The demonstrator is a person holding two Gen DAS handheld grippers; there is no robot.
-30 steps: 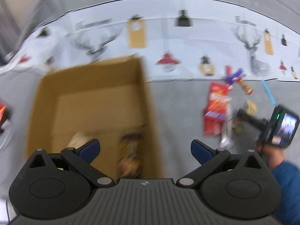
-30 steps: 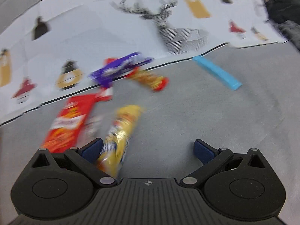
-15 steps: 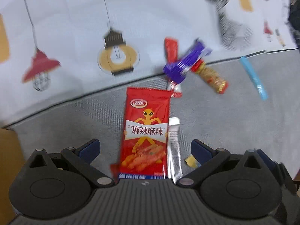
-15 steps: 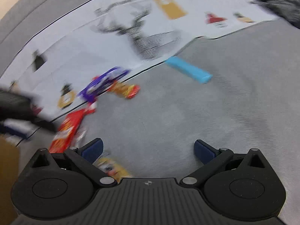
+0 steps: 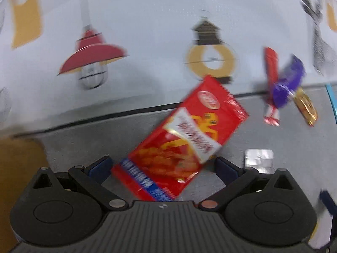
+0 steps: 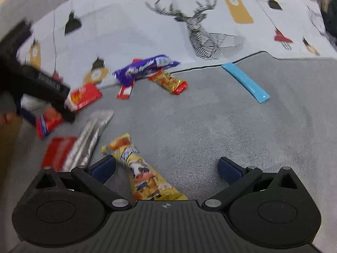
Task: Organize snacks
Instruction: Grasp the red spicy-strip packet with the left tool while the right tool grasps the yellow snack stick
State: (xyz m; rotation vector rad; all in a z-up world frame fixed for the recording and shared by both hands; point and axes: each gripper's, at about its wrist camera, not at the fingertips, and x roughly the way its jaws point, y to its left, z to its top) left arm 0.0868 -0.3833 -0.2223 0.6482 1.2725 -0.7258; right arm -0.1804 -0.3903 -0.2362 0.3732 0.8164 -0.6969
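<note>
The left gripper (image 5: 161, 166) stands with its jaws spread wide, gripping nothing. Between its blue pads (image 5: 100, 167) lies the lower end of a red snack packet (image 5: 183, 141), flat on the grey mat (image 5: 263, 143). The packet's long axis runs on a slant, its blue-banded end near the gripper body and its top pointing up and to the right, toward the edge of the white printed cloth (image 5: 147, 42). Just right of it lies a small silver wrapper (image 5: 259, 160); farther off, at the cloth's edge, a purple bar (image 5: 284, 88) crosses a thin red stick (image 5: 271, 69), with a gold-and-red bar (image 5: 305, 107) beside them.

The right gripper (image 6: 166, 168) is likewise released, jaws wide apart. A yellow cartoon-printed packet (image 6: 145, 172) lies within the gap, close to the left pad, its long axis pointing up and slightly left, away from the gripper. Beside it lies a long silver packet (image 6: 90, 141) on the same slant. Well apart, a blue stick (image 6: 245, 82) lies diagonally on the mat.
</note>
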